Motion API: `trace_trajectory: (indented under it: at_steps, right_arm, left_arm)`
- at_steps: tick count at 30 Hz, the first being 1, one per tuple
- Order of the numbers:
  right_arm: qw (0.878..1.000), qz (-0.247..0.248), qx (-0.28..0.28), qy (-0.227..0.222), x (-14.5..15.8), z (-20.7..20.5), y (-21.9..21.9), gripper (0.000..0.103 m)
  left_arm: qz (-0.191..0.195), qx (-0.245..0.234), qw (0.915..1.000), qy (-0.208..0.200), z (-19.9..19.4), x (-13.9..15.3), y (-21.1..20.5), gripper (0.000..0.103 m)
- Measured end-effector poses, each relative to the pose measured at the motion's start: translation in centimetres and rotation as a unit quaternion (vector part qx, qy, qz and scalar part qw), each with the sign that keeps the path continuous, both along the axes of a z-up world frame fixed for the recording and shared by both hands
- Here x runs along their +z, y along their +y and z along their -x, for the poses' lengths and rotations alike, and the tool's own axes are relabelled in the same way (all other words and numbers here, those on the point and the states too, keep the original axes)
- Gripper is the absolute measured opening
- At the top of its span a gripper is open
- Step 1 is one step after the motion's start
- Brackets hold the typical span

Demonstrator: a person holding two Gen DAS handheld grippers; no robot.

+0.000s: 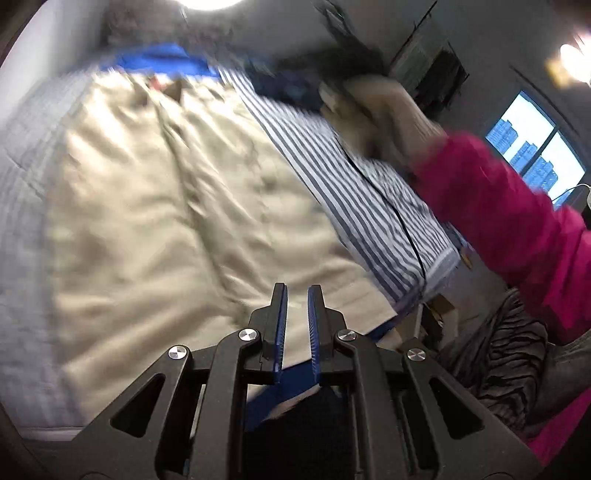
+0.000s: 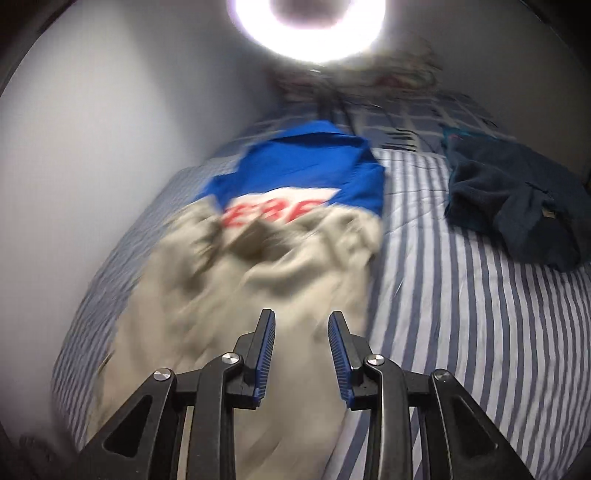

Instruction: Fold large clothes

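A large beige garment (image 1: pixel 166 203) with a blue top part and a white band of red letters lies spread along the striped bed; in the right wrist view this garment (image 2: pixel 258 266) is blurred. My left gripper (image 1: pixel 296 288) hovers over its near end, jaws almost together, with only a thin slit and nothing visible between the tips. My right gripper (image 2: pixel 301 314) hangs above the garment's near part, open, with nothing between its fingers. In the left wrist view a person's hand (image 1: pixel 384 114) with a pink sleeve (image 1: pixel 498 206) reaches over the bed's right side.
The bed sheet (image 2: pixel 461 295) has blue and white stripes. A dark navy piece of clothing (image 2: pixel 517 206) lies bunched at the right. A white wall (image 2: pixel 92 147) runs along the bed's left. A ring lamp (image 2: pixel 306 22) glares overhead. A window (image 1: pixel 532 147) is at the right.
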State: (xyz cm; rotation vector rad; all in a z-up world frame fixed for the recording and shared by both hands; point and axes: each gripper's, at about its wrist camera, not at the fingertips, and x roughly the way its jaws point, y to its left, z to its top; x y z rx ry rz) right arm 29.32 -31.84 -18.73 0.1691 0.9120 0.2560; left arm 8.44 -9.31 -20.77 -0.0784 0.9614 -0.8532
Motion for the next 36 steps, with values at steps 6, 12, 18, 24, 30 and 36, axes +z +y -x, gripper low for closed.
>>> trace_trajectory:
  at_steps: [6, 12, 18, 24, 30, 36]
  right_arm:
    - [0.998, 0.005, 0.061, 0.008, 0.0, 12.2, 3.6, 0.032]
    - [0.989, 0.026, 0.137, 0.044, -3.4, 19.6, 8.1, 0.03]
    - [0.97, 0.114, 0.208, 0.049, -7.2, 24.6, 11.1, 0.027]
    - [0.978, 0.094, 0.179, 0.05, -5.0, 25.9, 9.0, 0.038]
    - [0.997, -0.004, 0.065, 0.034, -3.0, 26.9, 2.4, 0.069]
    - [0.987, -0.126, 0.011, 0.097, -6.5, 25.7, -1.6, 0.068]
  left_arm:
    - [-0.017, 0.069, 0.9974, 0.009, -3.1, 0.4, 6.8, 0.009]
    - [-0.045, 0.066, 0.9961, 0.037, -3.3, -2.5, 7.4, 0.009]
    - [-0.092, 0.051, 0.9941, 0.029, -1.9, -5.5, 6.8, 0.01]
    - [-0.044, 0.113, 0.9914, 0.048, -0.8, -3.6, 10.0, 0.05]
    - [0.013, 0.178, 0.9771, 0.116, -1.6, -4.3, 13.9, 0.068]
    - [0.07, 0.188, 0.9583, 0.203, -2.5, -6.9, 14.6, 0.067]
